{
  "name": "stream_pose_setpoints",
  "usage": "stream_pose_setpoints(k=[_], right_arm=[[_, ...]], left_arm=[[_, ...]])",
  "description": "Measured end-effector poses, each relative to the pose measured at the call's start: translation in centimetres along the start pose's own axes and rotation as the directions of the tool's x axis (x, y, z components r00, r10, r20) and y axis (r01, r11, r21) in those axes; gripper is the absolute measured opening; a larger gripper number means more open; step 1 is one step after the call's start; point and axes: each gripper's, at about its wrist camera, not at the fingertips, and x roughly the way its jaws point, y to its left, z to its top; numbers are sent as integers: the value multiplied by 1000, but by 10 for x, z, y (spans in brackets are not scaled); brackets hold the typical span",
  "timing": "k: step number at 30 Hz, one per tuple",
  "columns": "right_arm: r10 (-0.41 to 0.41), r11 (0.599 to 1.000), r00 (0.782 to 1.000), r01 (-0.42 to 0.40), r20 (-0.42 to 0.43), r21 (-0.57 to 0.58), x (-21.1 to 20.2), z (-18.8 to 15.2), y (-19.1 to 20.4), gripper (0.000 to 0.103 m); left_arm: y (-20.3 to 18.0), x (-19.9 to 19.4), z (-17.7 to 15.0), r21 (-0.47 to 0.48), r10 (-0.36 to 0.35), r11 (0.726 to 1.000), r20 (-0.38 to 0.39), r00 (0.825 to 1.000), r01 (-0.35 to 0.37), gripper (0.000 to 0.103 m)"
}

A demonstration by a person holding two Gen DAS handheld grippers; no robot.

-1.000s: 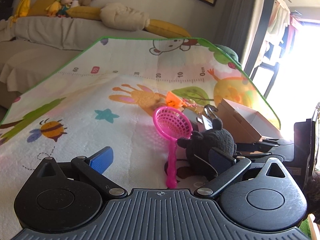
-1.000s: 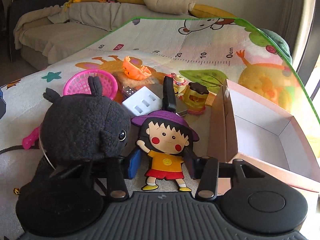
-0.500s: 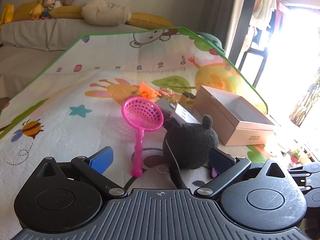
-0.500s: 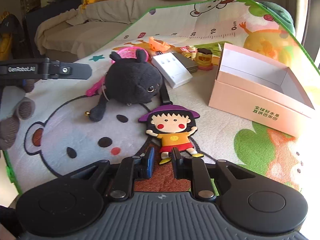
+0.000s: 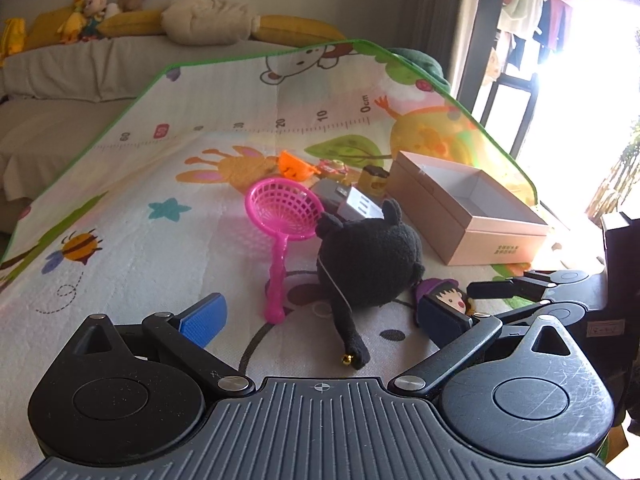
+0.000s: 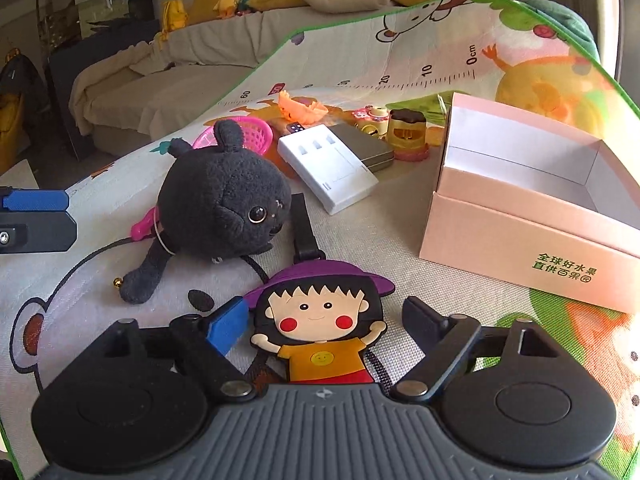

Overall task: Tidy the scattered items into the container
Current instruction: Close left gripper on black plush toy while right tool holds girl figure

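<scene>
A pink cardboard box (image 6: 532,216) stands open and empty on the play mat; it also shows in the left wrist view (image 5: 472,216). A black plush cat (image 6: 224,208) lies left of it, seen too in the left wrist view (image 5: 372,260). A flat cartoon-girl tag (image 6: 320,320) lies on the mat between the open jaws of my right gripper (image 6: 324,324), not gripped. My left gripper (image 5: 324,320) is open and empty, just short of the plush. A pink toy net (image 5: 284,220), a white block (image 6: 328,164), a grey tin (image 6: 364,146) and small toys lie behind.
An orange toy (image 6: 302,106), a small flower toy (image 6: 370,116) and a yellow-brown toy (image 6: 408,132) lie near the box's far side. A sofa (image 5: 80,68) with cushions and dolls runs along the back. A bright window is at right.
My right gripper has opened and moved forward, so the cartoon-girl tag now lies between its fingers. My left gripper has drawn back a little from the plush.
</scene>
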Motion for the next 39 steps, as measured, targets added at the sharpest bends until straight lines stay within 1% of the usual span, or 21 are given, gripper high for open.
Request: stream_pose_setpoints(k=[1,5,7,8,11,14,15,17,20,22,25,26,28,33,34,36,37,39], right_arm=[[-8,1000,1000,8,-1,3,-3,-1,0,72],[-62,995,998,63,-8,84,-28,-20,-11,72],[-120,986,993,119,1,117,-45,-37,-18,72],[-150,980,989,148,4,136,-54,-45,-21,72],[-241,945,970,233,6,231,-76,-66,-35,72],[-295,924,955,276,33,264,-85,-80,-37,73],[-301,923,953,281,39,264,-86,-80,-36,73],[-305,923,951,285,39,259,-86,-80,-34,85],[-291,921,956,272,27,279,-84,-80,-39,86],[-281,920,959,258,36,296,-87,-81,-41,88],[-266,920,963,239,44,311,-87,-82,-44,89],[-263,920,964,236,46,313,-87,-82,-44,90],[-255,920,966,227,49,318,-87,-82,-45,91],[-246,918,967,212,62,334,-89,-84,-47,92],[-246,917,967,210,65,340,-90,-84,-48,93],[-245,914,967,206,70,349,-91,-84,-49,93],[-244,913,967,204,72,353,-91,-85,-50,94],[-243,913,967,203,73,355,-91,-85,-50,94]], left_arm=[[-1,2,0,2,-1,1000,-9,1000,1,103],[-17,12,2,36,5,999,-22,1000,-4,103],[-29,18,4,63,6,998,-24,1000,-5,103],[-35,23,6,76,17,997,-27,999,-15,103],[-57,43,10,110,87,990,-35,996,-83,103],[-72,66,14,115,137,985,-34,990,-133,103],[-76,74,14,127,155,981,-33,987,-149,103],[-85,89,13,165,200,967,-33,979,-192,103],[-91,105,10,194,254,950,-31,967,-243,103],[-88,107,10,183,259,951,-26,965,-251,103],[-83,100,13,163,233,960,-20,972,-227,103],[-83,96,14,171,225,961,-15,974,-219,99],[-84,90,14,199,226,955,-13,974,-219,87],[-79,75,13,232,198,956,-54,979,-180,85],[-79,69,13,234,182,959,-71,981,-161,84],[-81,53,14,227,112,971,-134,985,-80,84],[-83,44,14,223,74,974,-166,983,-35,84],[-87,30,15,217,-1,975,-224,974,51,85]])
